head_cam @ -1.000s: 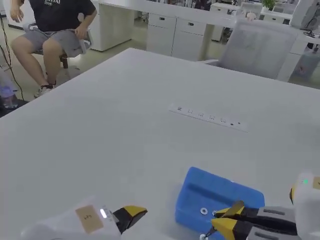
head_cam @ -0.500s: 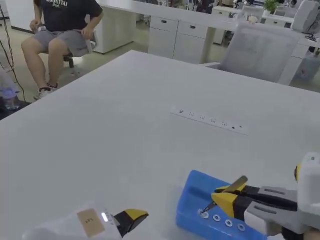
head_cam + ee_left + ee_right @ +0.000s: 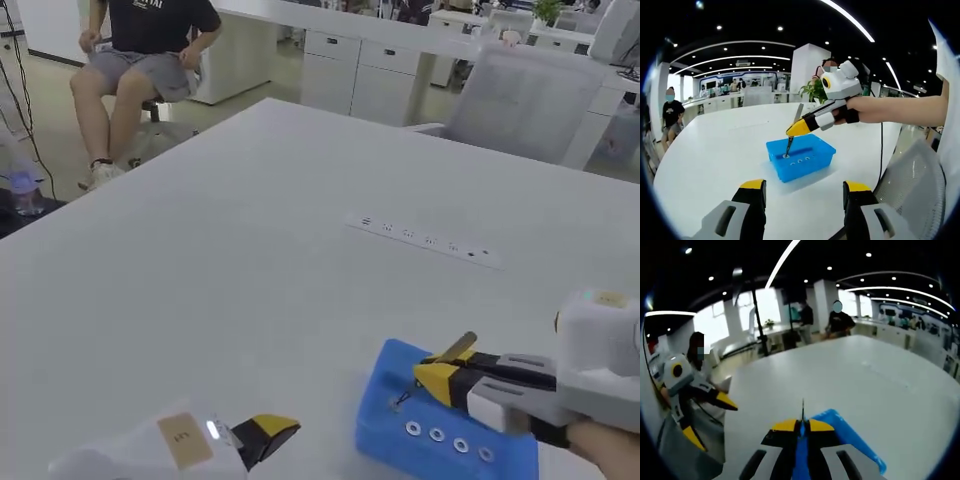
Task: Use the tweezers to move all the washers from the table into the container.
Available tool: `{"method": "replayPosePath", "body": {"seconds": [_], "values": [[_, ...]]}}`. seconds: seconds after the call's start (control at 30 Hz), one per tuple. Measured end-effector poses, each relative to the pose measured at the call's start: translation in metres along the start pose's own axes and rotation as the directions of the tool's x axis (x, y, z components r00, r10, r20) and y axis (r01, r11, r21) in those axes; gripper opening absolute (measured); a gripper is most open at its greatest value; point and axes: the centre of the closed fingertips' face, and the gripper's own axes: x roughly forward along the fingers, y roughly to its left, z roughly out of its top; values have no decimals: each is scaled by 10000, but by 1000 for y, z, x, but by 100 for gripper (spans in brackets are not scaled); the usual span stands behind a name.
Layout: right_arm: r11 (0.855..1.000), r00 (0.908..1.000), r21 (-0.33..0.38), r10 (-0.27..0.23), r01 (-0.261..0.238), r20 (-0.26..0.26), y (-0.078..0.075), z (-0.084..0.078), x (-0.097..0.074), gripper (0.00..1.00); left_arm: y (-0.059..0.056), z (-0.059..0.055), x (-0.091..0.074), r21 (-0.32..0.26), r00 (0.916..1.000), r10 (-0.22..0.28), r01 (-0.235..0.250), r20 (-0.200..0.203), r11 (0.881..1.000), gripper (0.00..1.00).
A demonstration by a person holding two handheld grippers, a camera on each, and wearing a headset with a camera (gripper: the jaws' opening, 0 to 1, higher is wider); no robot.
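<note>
Surface: broad white surface [image 3: 250,250] in an open office, with a power strip [image 3: 425,240] set flat farther out, a grey chair [image 3: 520,95] past the far edge and a seated person [image 3: 150,40] off to the far left
Container: shallow blue container [image 3: 372,425], open on top, standing on the near right part of the surface
Washers: four small metal washers [image 3: 437,434] lie flat in a row on the container floor, close together
Right claw: the right claw [image 3: 440,378] is pinched tight on the tweezers [image 3: 790,144], which slant down into the container, tip at the end washer of the row; too small to tell whether the tip grips it or only touches it
Left claw: the left claw [image 3: 805,186] is spread wide with nothing in it, low over the surface, to the left of the container and apart from it
Handling: washers look light, hard and slick, likely to skate or flip rather than lift
Where to hold: probably one tweezer tip through the hole and one outside the ring, with a gentle squeeze, since a hard pinch could shoot the washer away
Progress: every washer I can make out is already in the container, so the job seems near its end
</note>
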Motion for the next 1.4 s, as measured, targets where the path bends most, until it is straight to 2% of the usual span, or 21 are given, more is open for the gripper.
{"method": "replayPosePath", "body": {"seconds": [0.5, 0.9, 1.17, 1.4], "values": [[9994, 9944, -346, -106, 70, -1050, -13, -24, 25, 3, 0, 0, 0, -34, 10000, 52, -52, -39, 10000, 61], [9989, 9894, -461, -177, 111, -1442, -15, -37, 27, 3, 0, 0, 0, -116, 10000, 8, -8, 0, 9999, 58], [9985, 9905, -483, -302, 239, -1343, -18, -35, 25, 3, 1, 0, 0, -161, 10000, -6, 7, 23, 9999, 57], [9969, 9952, -627, -534, 483, -822, -15, -22, 10, 3, 2, 2, -2, -232, 9999, 20, -17, 122, 9997, 52]]}}
